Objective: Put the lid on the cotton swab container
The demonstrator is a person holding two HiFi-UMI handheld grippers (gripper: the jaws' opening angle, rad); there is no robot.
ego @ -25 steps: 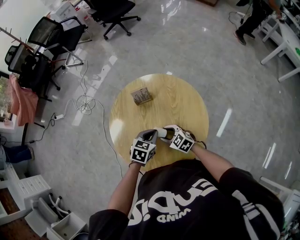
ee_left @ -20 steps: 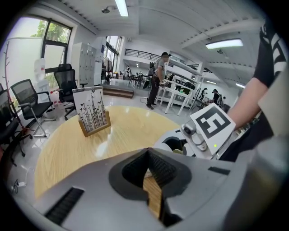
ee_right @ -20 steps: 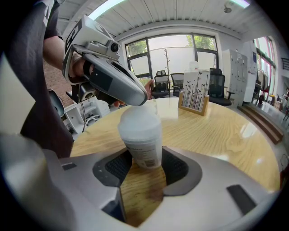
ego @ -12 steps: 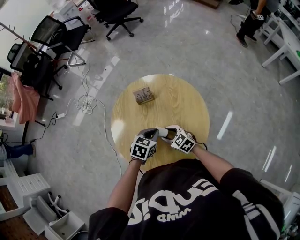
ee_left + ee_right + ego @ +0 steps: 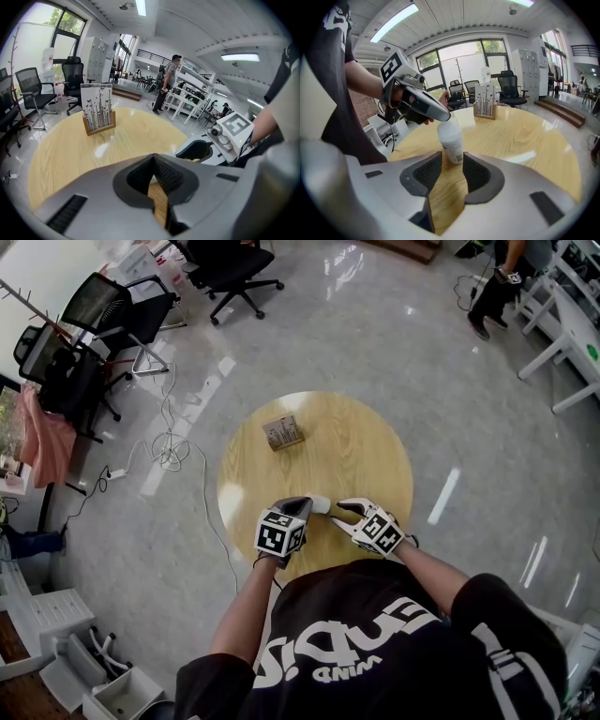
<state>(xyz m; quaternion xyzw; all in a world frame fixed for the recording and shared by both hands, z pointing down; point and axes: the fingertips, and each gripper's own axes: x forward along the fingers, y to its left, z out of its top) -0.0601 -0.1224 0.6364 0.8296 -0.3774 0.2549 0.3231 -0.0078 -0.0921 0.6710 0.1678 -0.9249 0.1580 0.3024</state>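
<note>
Here, left hand-held gripper (image 5: 152,156) pressed together atop the container (image 5: 451,136); right hand-held gripper (image 5: 452,158) tilted down, empty jaws apart, just narrowing.

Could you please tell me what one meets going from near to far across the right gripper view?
Right fingers → bottle → card stand → chair → windows. The left gripper overlaps the bottle's top, so I leave it out.
</note>
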